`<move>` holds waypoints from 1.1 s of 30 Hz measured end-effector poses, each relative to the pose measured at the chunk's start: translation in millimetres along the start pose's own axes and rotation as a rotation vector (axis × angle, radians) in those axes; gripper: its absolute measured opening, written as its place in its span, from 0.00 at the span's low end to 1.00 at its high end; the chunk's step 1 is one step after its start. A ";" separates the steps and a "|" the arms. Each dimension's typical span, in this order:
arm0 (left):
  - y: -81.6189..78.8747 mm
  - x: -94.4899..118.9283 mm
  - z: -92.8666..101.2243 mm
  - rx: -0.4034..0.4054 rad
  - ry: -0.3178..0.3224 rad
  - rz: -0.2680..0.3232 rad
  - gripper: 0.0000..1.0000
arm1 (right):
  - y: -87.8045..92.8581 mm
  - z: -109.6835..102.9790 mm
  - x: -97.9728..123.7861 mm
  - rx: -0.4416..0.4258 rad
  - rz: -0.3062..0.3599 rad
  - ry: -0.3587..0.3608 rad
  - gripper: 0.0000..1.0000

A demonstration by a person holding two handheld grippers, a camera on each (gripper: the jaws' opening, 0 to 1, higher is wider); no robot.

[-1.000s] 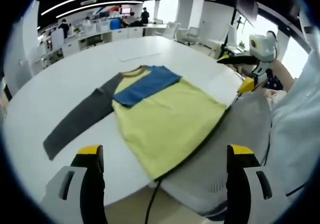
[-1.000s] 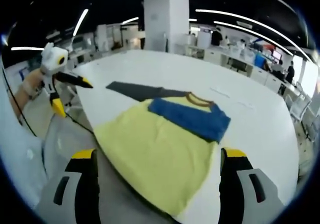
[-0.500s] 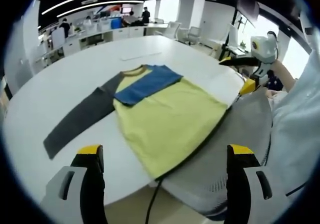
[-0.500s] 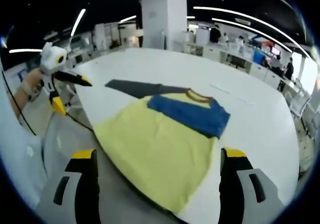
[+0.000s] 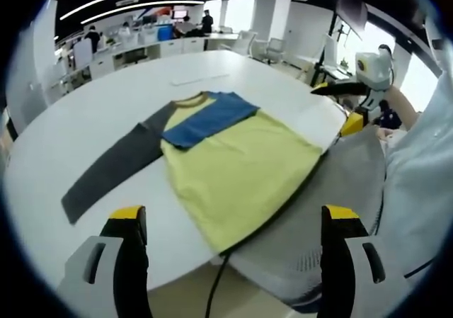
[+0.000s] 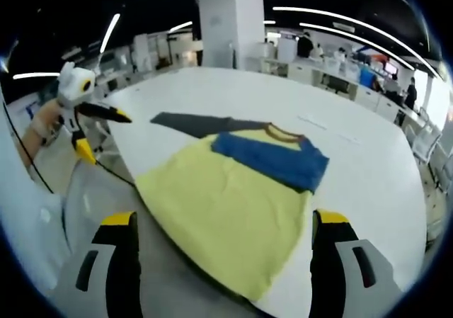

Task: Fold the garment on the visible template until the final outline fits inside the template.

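We judge folding partly done: the shirt [image 5: 237, 166] ahead of us has one sleeve [image 5: 113, 169] still outstretched. Our left gripper [image 5: 233, 222] and right gripper [image 6: 223, 226] stand wide open, holding nothing, well short of the cloth.

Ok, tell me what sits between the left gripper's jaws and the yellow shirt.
In the left gripper view, bare white table lies between the left gripper and the yellow shirt, plus a dark cable hanging off the table edge below the hem.

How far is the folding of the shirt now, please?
Done: one sleeve is folded over the yellow shirt, showing as a blue band. In hand: nothing; the left gripper and right gripper hang open, away from the cloth. Left: the grey sleeve lies stretched out on the table.
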State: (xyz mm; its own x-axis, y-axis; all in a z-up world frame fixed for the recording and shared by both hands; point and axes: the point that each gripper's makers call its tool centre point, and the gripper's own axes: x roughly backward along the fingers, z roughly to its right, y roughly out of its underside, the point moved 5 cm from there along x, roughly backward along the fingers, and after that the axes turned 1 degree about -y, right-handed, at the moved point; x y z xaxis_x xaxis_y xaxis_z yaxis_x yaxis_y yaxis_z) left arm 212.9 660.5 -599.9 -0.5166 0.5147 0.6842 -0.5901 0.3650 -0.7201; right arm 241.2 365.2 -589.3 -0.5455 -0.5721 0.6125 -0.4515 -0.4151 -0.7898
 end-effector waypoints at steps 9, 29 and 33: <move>-0.8 1.8 -4.3 -0.001 -0.015 0.004 0.99 | -0.3 -1.0 -1.5 0.000 -0.009 -0.004 1.00; 3.6 7.4 -26.3 0.015 -0.057 -0.006 0.99 | 5.6 0.1 -3.5 -0.003 -0.032 -0.016 1.00; 7.0 6.4 -30.3 0.026 -0.060 -0.009 0.98 | 5.7 -0.8 -3.9 -0.001 -0.029 -0.020 1.00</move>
State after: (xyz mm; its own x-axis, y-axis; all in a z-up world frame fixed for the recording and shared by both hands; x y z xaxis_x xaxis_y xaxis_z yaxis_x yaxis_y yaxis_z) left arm 224.3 689.9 -604.0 -0.5470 0.4641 0.6967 -0.6101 0.3489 -0.7114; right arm 240.2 365.6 -596.1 -0.5178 -0.5739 0.6344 -0.4679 -0.4309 -0.7717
